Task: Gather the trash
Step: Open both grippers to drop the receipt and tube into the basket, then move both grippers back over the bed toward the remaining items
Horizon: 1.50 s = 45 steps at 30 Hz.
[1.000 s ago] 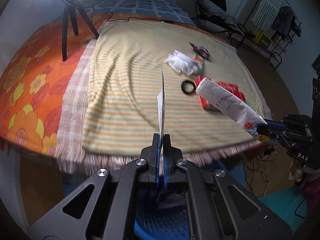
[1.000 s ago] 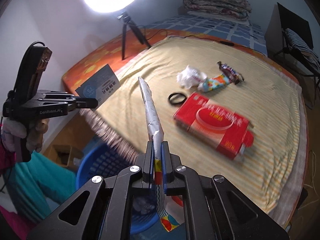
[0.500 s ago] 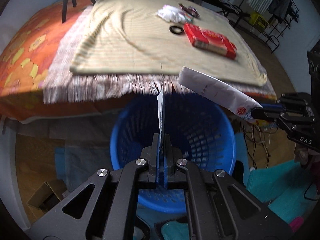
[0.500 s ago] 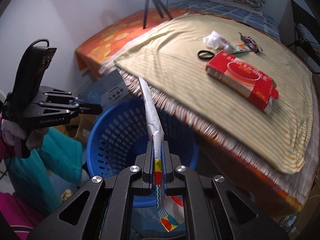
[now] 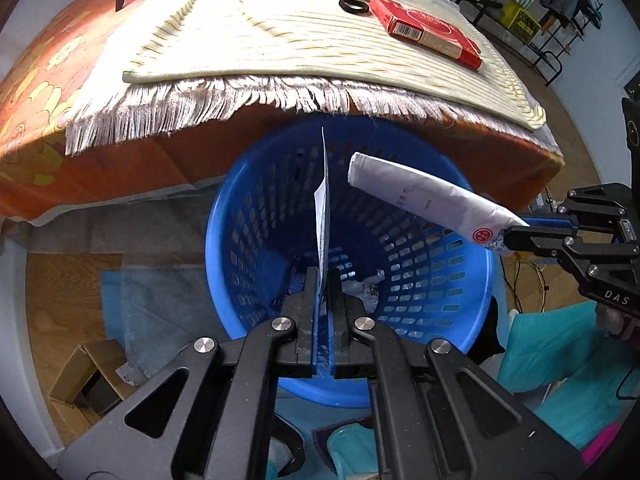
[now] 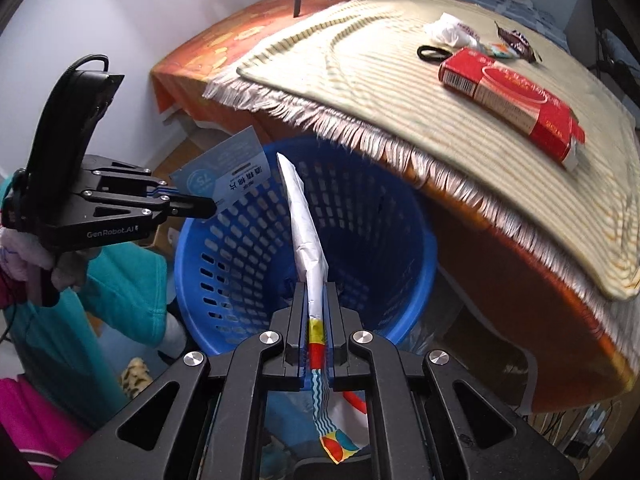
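Observation:
My left gripper [image 5: 323, 276] is shut on a flat blue-and-white packet [image 5: 322, 208], seen edge-on; the right wrist view shows its printed face [image 6: 224, 174] and the left gripper [image 6: 212, 206] holding it at the basket's left rim. My right gripper [image 6: 315, 292] is shut on a long white wrapper [image 6: 306, 240] with a coloured tail; in the left wrist view that wrapper [image 5: 424, 200] juts out from the right gripper [image 5: 510, 234]. Both items hang over the open blue plastic basket [image 5: 420, 264] [image 6: 224, 264], which holds some crumpled trash at the bottom.
On the striped blanket [image 5: 280, 40] above lie a red box [image 5: 424, 28] [image 6: 512, 96], a black ring [image 5: 354, 5] [image 6: 434, 53], a white crumpled wad [image 6: 448, 30] and candy wrappers [image 6: 514, 40]. The fringed bed edge overhangs the basket. A cardboard box [image 5: 86, 376] sits on the floor at left.
Both grippers have come down from the bed to the basket; it now fills both views, and the held items hang over its opening. Both grips are unchanged.

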### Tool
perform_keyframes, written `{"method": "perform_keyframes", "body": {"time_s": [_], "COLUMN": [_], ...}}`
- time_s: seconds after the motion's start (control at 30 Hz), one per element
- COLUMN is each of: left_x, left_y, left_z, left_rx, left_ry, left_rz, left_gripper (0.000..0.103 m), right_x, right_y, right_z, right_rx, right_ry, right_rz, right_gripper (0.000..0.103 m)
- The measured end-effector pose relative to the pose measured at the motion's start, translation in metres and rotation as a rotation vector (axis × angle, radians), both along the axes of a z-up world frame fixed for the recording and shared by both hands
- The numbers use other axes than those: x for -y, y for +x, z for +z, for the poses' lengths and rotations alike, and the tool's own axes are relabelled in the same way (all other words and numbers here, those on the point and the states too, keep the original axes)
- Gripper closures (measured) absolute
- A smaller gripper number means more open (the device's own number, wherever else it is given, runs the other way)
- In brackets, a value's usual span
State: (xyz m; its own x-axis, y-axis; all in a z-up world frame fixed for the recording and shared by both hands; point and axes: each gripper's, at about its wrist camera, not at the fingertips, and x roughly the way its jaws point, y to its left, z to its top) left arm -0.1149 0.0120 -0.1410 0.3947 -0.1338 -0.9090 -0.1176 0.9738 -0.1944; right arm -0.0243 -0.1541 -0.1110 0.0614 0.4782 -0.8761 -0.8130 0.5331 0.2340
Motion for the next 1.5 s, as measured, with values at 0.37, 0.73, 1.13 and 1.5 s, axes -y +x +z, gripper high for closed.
{"method": "perform_keyframes", "body": {"time_s": [0.37,0.73,1.13,1.5], "left_x": [-0.002,-0.004,-0.014,-0.017], "left_y": [0.004,0.01,0.018,0.042], "left_z": [-0.004,-0.009,-0.003,0.022], "left_rx": [-0.01,-0.043,-0.02,0.017], "left_ry": [0.003,0.013,0.027,0.016], "left_rz": [0.009,0.013,0.066,0.077], "left_gripper": [0.103,0.1,0.05,0.04], "right_x": [-0.007,-0.005,-0.003,0.005], "right_y": [-0.001,-0.001,0.007,0.031], "right_z": [-0.001,0.002,0.004,0.013], "right_rx": [0.0,0.047,0.077,0.086], "right_ry": [0.003,-0.009,-0.024,-0.018], "right_rz": [-0.003,-0.021,-0.057,-0.148], "right_gripper": [0.097,0.05,0.037,0.032]}}
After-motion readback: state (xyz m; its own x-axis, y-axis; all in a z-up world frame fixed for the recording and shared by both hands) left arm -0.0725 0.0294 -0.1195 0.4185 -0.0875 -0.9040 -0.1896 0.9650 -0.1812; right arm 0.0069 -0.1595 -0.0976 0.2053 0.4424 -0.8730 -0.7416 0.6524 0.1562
